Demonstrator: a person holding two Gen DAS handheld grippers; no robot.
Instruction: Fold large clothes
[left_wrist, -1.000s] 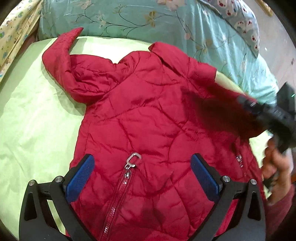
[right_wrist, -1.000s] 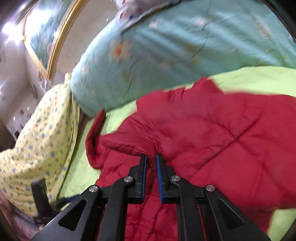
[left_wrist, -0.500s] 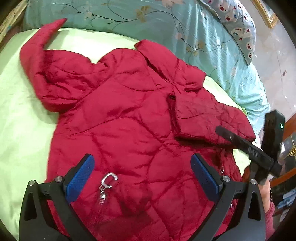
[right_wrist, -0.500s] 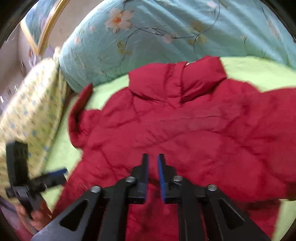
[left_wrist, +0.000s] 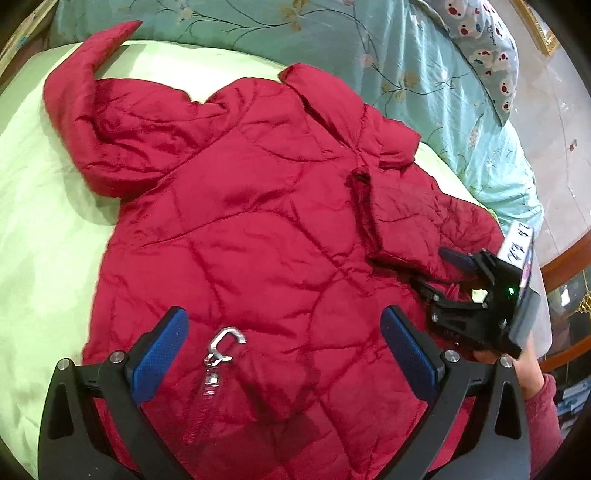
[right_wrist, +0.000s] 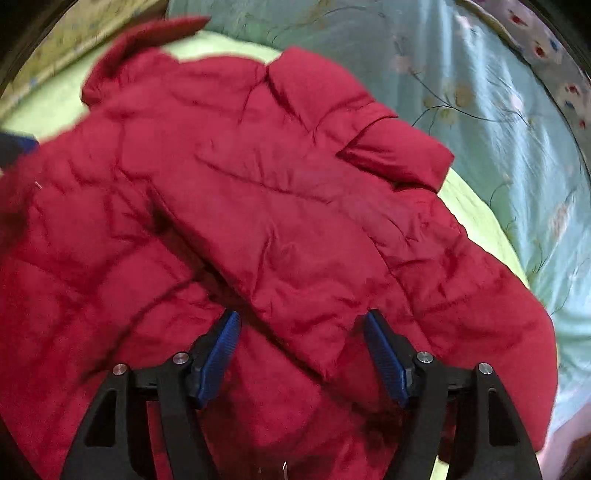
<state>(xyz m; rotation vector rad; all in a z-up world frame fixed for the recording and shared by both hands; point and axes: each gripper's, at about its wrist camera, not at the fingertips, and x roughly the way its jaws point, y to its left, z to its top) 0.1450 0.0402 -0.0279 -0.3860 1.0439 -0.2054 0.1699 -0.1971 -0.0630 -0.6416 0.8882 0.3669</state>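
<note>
A red quilted jacket (left_wrist: 258, 229) lies front-up on a light green sheet (left_wrist: 40, 221). Its left sleeve (left_wrist: 85, 96) sticks out toward the far left corner. The right sleeve (right_wrist: 295, 236) is folded across the chest. My left gripper (left_wrist: 284, 332) hangs open over the lower front, with the metal zipper pull (left_wrist: 221, 347) between its blue pads. My right gripper (right_wrist: 303, 339) is opening; the sleeve's cuff lies loosely between its pads, which do not press it. The left wrist view shows that right gripper (left_wrist: 448, 271) at the jacket's right edge, held by a hand (left_wrist: 524, 365).
A turquoise floral duvet (left_wrist: 424, 74) is bunched along the far side of the bed, with a patterned pillow (left_wrist: 480, 44) on it. A yellow patterned cloth (right_wrist: 74, 40) lies at the far left. Wooden furniture (left_wrist: 565, 266) stands beyond the right edge of the bed.
My right gripper brought the right sleeve across onto the jacket's front, rolled and sank, and its jaws went from shut to apart. The left gripper stayed open over the lower front.
</note>
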